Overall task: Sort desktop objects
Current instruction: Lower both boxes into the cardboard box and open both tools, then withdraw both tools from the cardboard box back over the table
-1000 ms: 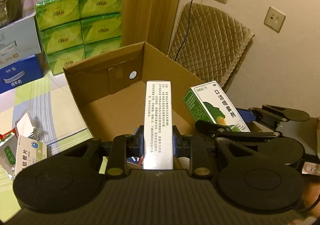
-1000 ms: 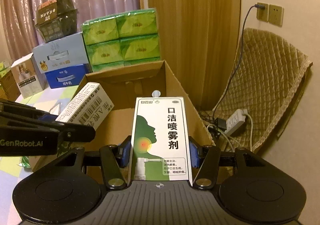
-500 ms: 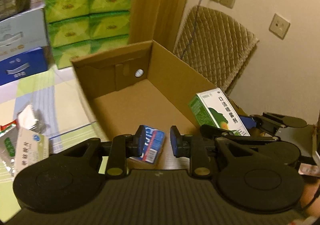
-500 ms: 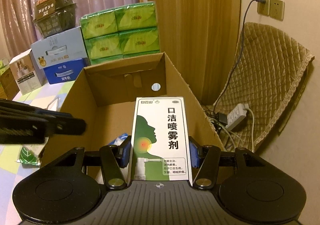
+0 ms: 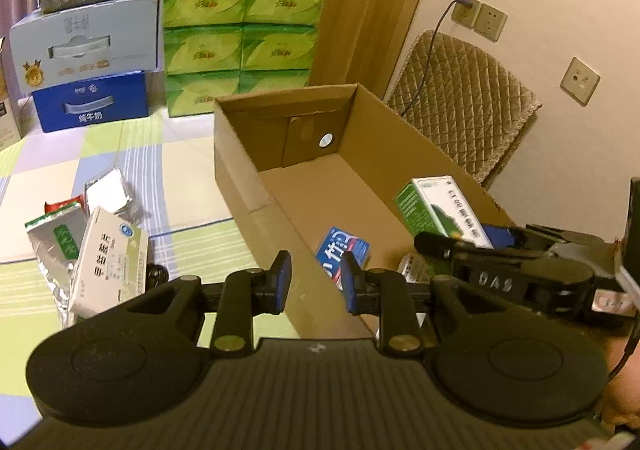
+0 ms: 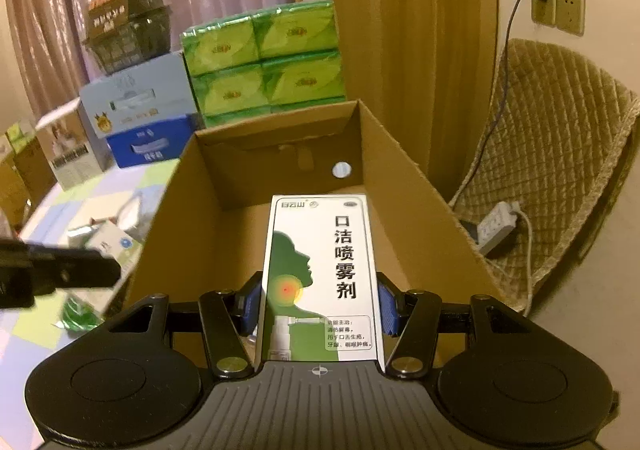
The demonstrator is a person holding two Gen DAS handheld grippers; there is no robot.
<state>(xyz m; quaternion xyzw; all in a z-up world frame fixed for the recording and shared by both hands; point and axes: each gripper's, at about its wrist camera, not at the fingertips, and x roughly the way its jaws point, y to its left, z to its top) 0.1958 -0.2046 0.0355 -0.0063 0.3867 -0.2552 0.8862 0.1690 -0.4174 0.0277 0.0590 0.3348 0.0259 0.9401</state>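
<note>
Cardboard formed the largest item: an open brown box (image 5: 400,153) was set on the checked green-and-white surface (image 5: 168,153), with a stack of green tissue packs (image 5: 240,37) seen behind it. On the box floor a blue-and-white packet (image 5: 340,254) was seen lying flat near the left wall, with part of a white packet (image 5: 414,270) beside it. Outside the box, to its left, a white medicine box (image 5: 110,266) and crumpled foil sachets (image 5: 56,250) were spread over the surface.

Over the box's right side, the right hand-held gripper (image 6: 320,308) was clamped by its blue pads on the 2 long sides of a green-and-white throat spray carton (image 6: 320,278), which was held flat above the box interior, printed face up. The same carton (image 5: 440,213) was seen in the left wrist view above the right wall.

The left hand-held gripper (image 5: 314,282) was held above the near left wall with its fingers parted and nothing between them.
</note>
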